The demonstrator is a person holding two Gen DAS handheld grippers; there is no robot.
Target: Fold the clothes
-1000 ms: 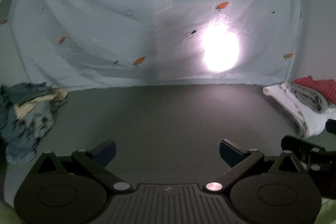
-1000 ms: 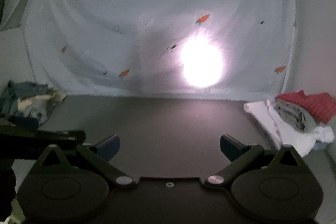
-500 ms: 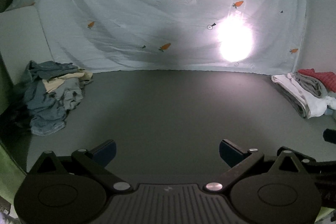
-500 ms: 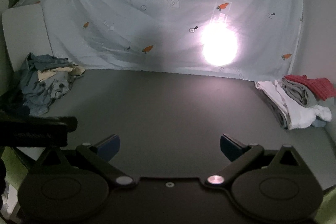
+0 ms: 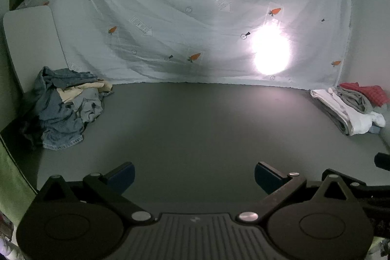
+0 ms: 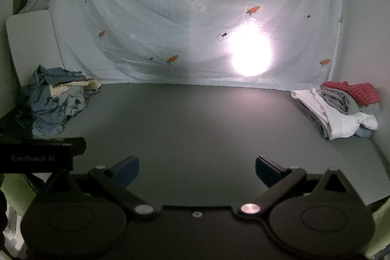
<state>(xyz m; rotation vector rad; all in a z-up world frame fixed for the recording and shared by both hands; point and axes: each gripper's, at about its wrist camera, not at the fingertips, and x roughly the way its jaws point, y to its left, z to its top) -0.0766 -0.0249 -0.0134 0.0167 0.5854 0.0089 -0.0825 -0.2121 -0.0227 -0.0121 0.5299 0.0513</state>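
A crumpled heap of unfolded clothes [image 5: 65, 106], mostly blue denim with a cream piece tucked in, sits at the far left of the dark grey table [image 5: 195, 128]. Denim likely handles heavy and fairly stiff; the stitched hem at the heap's front edge looks like the firmest place to pinch. A neater stack of folded clothes [image 6: 341, 109] lies at the far right. The left gripper [image 5: 194, 174] and right gripper [image 6: 197, 171] hover over the near table edge, jaws spread wide, holding nothing.

That bright glare [image 5: 270, 52] is washing out part of the carrot-print sheet [image 5: 170, 16]. The left tongs' body [image 6: 41, 155] is blocking the unfolded pile's [image 6: 56, 99] lower edge.
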